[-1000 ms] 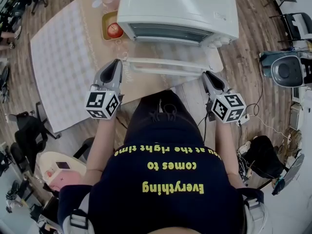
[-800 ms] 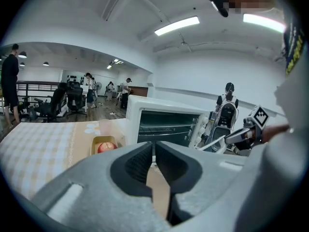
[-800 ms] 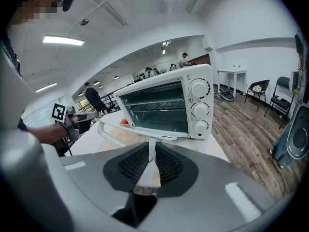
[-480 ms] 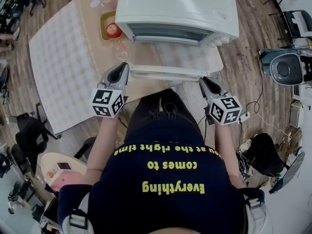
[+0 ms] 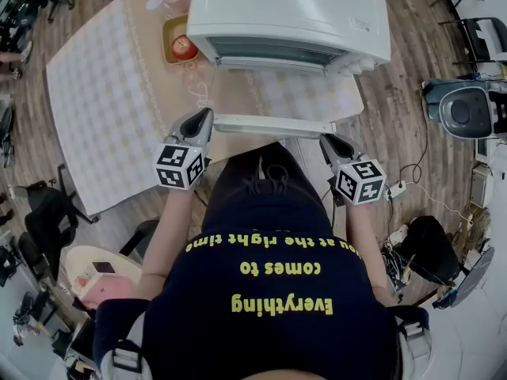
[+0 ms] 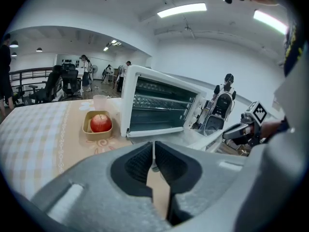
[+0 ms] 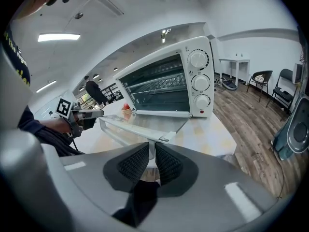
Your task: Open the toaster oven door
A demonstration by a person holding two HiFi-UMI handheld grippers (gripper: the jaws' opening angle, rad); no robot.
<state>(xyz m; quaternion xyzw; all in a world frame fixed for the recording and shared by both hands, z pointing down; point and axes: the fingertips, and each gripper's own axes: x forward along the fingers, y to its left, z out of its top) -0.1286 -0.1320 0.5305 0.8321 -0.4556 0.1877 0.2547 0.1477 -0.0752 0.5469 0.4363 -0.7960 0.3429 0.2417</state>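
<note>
While the left gripper and right gripper each pinch the handle, the door lies fully open before the toaster oven — pressing lower could strain hinges or tip it.

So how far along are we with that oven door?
Done: the toaster oven is open, its door lying down roughly level and the rack exposed. In hand: the left gripper and right gripper are each shut on an end of the door handle. Left: probably just releasing the handle and backing both grippers away.
</note>
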